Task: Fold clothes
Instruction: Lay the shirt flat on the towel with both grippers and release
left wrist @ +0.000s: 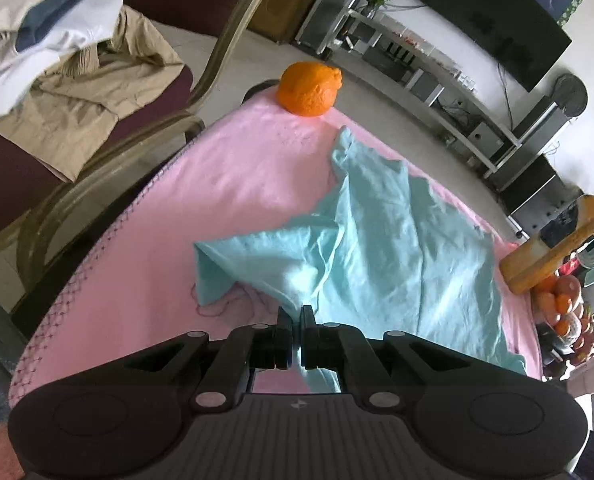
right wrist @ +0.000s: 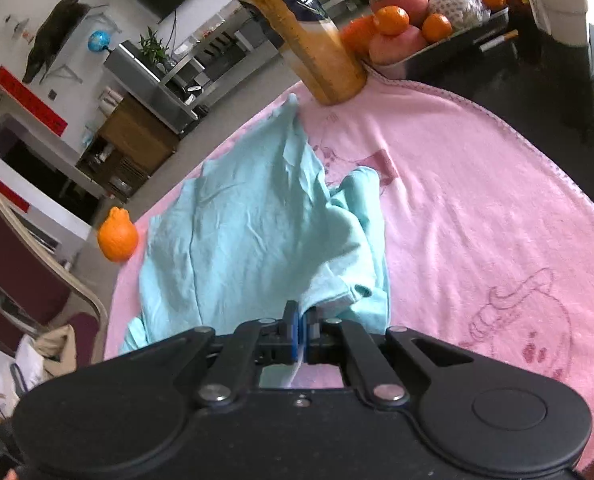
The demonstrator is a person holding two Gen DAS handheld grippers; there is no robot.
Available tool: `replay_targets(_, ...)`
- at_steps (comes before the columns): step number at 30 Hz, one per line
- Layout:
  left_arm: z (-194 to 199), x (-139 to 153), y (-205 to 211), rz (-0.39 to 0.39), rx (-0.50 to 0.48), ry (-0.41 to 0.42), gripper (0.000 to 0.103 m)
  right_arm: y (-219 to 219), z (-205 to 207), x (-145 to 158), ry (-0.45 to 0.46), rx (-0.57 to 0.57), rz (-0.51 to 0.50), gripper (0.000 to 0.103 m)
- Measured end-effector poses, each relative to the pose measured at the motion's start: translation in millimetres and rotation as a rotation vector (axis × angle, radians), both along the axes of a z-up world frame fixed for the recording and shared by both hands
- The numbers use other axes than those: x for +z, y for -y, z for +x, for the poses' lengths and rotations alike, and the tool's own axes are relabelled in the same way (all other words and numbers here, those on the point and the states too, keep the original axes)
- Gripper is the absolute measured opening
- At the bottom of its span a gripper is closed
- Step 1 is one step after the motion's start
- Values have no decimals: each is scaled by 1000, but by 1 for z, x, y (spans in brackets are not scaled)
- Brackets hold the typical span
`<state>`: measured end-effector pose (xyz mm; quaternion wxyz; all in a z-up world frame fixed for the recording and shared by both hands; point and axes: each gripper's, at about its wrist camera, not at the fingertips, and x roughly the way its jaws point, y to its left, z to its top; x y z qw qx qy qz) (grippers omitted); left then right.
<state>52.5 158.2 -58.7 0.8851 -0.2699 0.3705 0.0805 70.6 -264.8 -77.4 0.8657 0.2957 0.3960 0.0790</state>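
Both your left hand-held gripper (left wrist: 296,316) and right hand-held gripper (right wrist: 301,314) pinch the near edge of the light-blue garment (left wrist: 377,248), lifting it mid-fold, it seems; next, carry that edge evenly toward the far edge. It lies rumpled mid-surface on the pink towel (left wrist: 137,240).

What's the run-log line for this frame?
step: fold | left claw: shut on teal shirt | right claw: shut on teal shirt | surface: pink towel
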Motion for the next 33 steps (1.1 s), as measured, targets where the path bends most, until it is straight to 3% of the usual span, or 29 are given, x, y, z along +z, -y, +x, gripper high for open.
replay_targets(3, -8, 15, 1, 11, 7, 25, 2, -2, -10, 6, -1, 8, -36, 2)
replay_targets(7, -24, 25, 12, 104, 6, 32, 2, -3, -19, 15, 10, 28, -80, 2)
replay_targets(11, -37, 5, 29, 241, -29, -15, 4, -11, -32, 5, -11, 58, -141, 2)
replay_targets(15, -30, -38, 40, 363, -38, -111, 6, -24, -34, -18, -40, 75, -221, 2)
replay_targets(19, -30, -60, 31, 348, -27, -195, 10, -25, -27, -43, -77, 93, -230, 5)
replay_targets(22, -42, -52, 23, 331, -54, -205, 11, -12, -31, -45, -102, 85, -175, 13)
replay_targets(23, -47, -48, 22, 316, -70, -207, 11, -8, -33, -42, -103, 90, -165, 21)
replay_targets(26, -63, -41, 28, 245, -151, -209, 21, 1, -42, -34, -108, 114, -125, 31)
replay_targets(29, -72, -43, 52, 191, -272, -208, 28, -5, -54, -33, -119, 181, -75, 33)
replay_targets(33, -62, -46, 83, 270, -354, -190, 32, -31, -59, -41, -122, 282, -95, 38)
